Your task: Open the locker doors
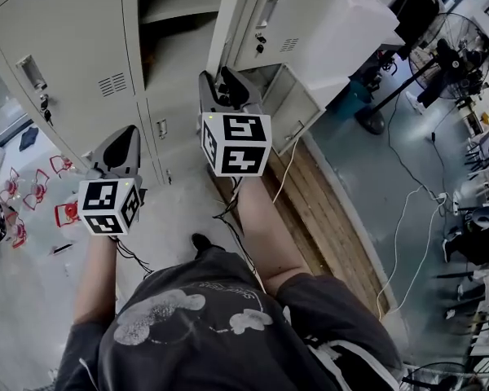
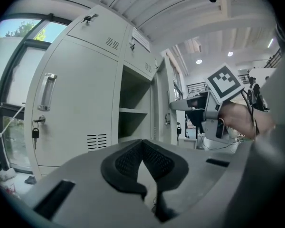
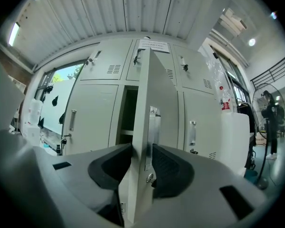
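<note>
A: Setting: workshop with a ribbed ceiling and a painted floor (image 1: 367,161). Item one: grey steel locker bank (image 1: 73,39). Status of doors?

B: One tall door (image 3: 143,103), centre column, swung out and standing edge-on to the right gripper (image 3: 142,161). That gripper is clamped on the door's free edge, a pad on each face, at the level of the metal handle plate (image 3: 154,122). Whether the far pad bears on the plate itself or on the sheet just beside it is probably not decidable from this angle.

A: Handling notes?

B: Thin sheet steel: likely light and stiff along the folded edge, with smooth paint that could slip under the pads. It should swing freely on its hinges. The free edge by the handle seems the best hold, farthest from the hinge.

A: Item two?

B: Left gripper (image 2: 142,144): pads together, nothing between them, level, facing the closed door (image 2: 71,108) at left. Its upright pull handle (image 2: 48,91), above a hanging key (image 2: 35,133), looks like the place to grip.
</note>
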`<state>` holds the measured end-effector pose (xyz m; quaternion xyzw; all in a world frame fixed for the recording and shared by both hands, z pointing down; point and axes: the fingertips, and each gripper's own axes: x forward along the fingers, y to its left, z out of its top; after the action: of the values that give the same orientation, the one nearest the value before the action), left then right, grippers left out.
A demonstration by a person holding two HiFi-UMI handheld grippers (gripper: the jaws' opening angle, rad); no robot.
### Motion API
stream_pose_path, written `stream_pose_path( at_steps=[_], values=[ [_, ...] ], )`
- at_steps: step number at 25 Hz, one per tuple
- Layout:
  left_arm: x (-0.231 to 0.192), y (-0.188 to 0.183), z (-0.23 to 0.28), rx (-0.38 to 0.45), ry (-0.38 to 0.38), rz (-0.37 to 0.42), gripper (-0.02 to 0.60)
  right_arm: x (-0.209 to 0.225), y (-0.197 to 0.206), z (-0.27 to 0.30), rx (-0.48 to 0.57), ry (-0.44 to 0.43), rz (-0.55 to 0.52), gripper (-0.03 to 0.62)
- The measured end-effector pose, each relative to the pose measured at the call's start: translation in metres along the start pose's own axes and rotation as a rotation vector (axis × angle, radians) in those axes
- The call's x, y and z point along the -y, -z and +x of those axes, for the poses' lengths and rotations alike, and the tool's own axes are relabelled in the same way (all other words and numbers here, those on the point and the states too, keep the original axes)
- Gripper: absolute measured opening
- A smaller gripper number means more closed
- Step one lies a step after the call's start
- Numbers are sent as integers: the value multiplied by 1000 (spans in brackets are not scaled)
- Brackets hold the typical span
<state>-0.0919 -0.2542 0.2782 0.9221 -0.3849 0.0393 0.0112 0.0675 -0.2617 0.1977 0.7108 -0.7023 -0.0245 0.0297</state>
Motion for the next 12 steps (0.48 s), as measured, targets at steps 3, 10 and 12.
stream_pose_path(
  at_steps=[3, 10, 12],
  values=[
    [9, -1, 4, 2, 20, 3, 9, 11, 1, -11, 2, 27, -3, 135],
    [26, -3, 13, 8, 57, 3, 9, 39, 3, -32, 6, 87, -4, 113],
    [31, -4, 17, 11, 69, 4, 9, 46, 4, -37, 10, 94, 2, 110]
  ],
)
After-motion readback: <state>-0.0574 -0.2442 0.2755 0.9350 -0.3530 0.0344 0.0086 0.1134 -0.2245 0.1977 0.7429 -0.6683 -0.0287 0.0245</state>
